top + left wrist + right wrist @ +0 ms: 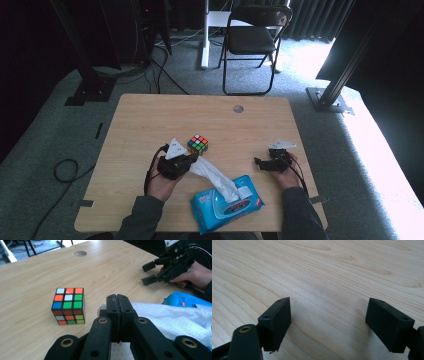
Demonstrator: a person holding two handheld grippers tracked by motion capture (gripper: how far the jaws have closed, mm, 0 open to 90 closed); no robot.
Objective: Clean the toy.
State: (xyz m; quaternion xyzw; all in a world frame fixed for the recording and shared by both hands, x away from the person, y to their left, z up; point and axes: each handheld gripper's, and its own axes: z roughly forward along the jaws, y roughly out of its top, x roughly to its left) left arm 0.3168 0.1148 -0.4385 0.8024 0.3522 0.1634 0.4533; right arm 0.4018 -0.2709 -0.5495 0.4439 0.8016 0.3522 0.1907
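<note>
My left gripper (192,161) (117,298) is shut on the end of a white wet wipe (215,177) (170,317). The wipe stretches from its jaws back to the opening of a blue wipes pack (227,205) (183,300) near the table's front edge. A Rubik's cube (198,144) (68,306) sits on the wooden table (150,115) just beyond and left of the left gripper, apart from it. My right gripper (258,163) (148,272) (328,322) rests low over the bare wood at the right, its jaws open with nothing between them.
A round cable hole (238,108) (80,253) lies near the table's far edge. A black folding chair (252,35) stands on the carpet beyond the table. Cables trail on the floor at the left.
</note>
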